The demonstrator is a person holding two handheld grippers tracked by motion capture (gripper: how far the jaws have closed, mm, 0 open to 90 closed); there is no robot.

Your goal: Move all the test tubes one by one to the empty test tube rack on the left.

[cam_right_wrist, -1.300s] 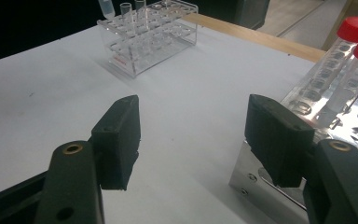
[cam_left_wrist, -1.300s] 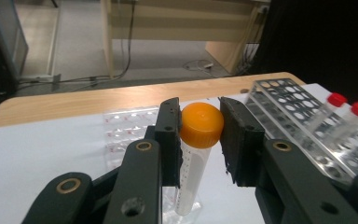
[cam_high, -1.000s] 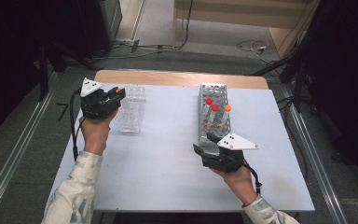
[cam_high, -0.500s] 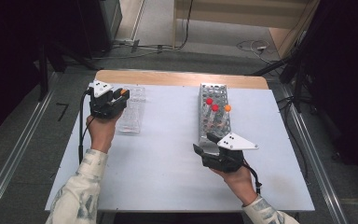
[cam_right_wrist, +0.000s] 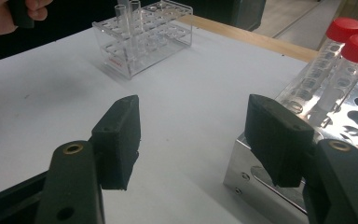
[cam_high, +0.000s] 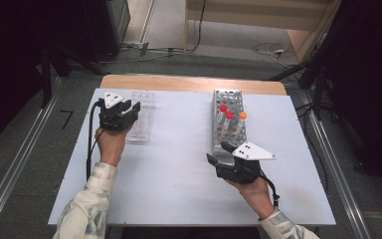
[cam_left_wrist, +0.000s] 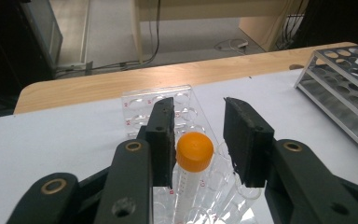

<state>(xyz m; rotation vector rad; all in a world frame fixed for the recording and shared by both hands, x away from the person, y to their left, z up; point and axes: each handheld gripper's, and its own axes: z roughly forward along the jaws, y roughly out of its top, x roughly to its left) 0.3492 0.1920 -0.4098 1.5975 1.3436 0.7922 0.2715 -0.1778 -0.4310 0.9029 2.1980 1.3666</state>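
Note:
In the left gripper view an orange-capped tube [cam_left_wrist: 195,151] stands upright in a clear plastic rack [cam_left_wrist: 140,109]. My left gripper [cam_left_wrist: 199,107] is open, with one jaw on each side of the cap. The left pad is at the cap and the right pad is a little off it. In the high view the left gripper [cam_high: 129,110] hangs over the clear rack [cam_high: 143,124] at the table's left. My right gripper [cam_high: 219,152] is open and holds nothing, just at the near end of a metal rack [cam_high: 218,130]. That rack holds two red-capped tubes [cam_high: 223,107] and an orange-capped one [cam_high: 242,115].
The white table [cam_high: 179,164] ends at a wooden strip [cam_high: 189,83] along its far side. In the right gripper view the metal rack's corner [cam_right_wrist: 247,172] is by the right jaw, with the red-capped tubes [cam_right_wrist: 345,32] behind it. The clear rack [cam_right_wrist: 140,42] stands far left.
The left hand has shifted slightly right and toward the person over the clear rack. The orange cap seen at its jaw tips earlier is now hidden in the high view. The right gripper has not moved.

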